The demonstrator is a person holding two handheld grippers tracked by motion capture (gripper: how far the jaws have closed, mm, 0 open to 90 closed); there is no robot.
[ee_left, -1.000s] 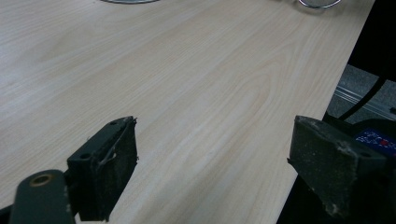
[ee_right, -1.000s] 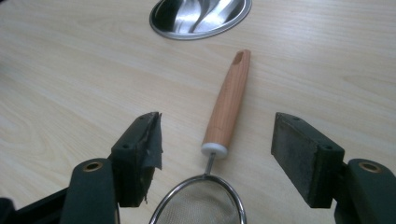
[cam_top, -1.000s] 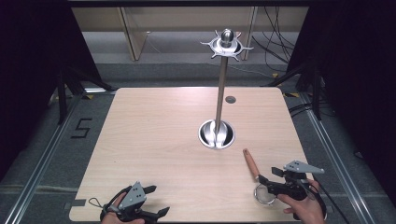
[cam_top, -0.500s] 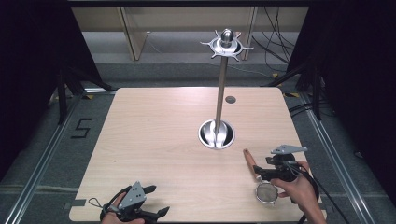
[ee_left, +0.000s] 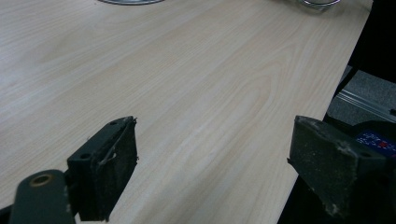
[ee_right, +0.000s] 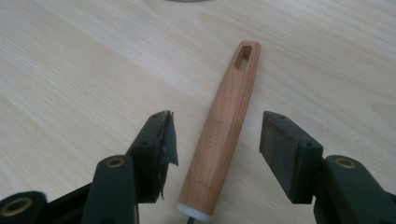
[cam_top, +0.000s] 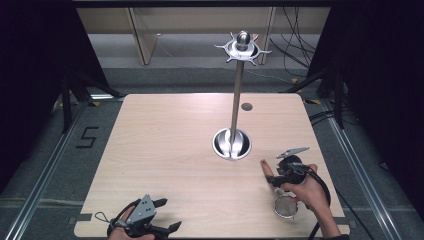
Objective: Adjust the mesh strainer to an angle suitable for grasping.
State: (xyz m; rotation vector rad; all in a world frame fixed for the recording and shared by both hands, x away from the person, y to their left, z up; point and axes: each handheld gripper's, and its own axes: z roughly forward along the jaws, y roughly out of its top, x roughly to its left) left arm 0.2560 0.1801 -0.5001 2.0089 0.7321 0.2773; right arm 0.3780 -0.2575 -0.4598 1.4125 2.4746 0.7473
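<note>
A small strainer lies on the table's right front: a metal mesh bowl (cam_top: pixel 284 206) and a wooden handle (ee_right: pixel 225 126) with a hanging slot at its far end. My right gripper (ee_right: pixel 215 140) is open, one jaw on each side of the handle, neither touching it. In the high view the right gripper (cam_top: pixel 280 176) sits over the handle (cam_top: pixel 266 168). My left gripper (cam_top: pixel 162 216) rests open at the table's front left edge, nothing between its jaws (ee_left: pixel 212 158).
A tall metal stand (cam_top: pixel 235 100) rises from a round base (cam_top: pixel 231 144) mid-table, topped by a ring of hooks (cam_top: pixel 243 48). A small dark hole (cam_top: pixel 246 106) marks the tabletop behind it. The table's right edge lies close to my right hand.
My right gripper has moved forward and left from beside the strainer bowl, up along the handle, and now straddles it. The left gripper has stayed put.
</note>
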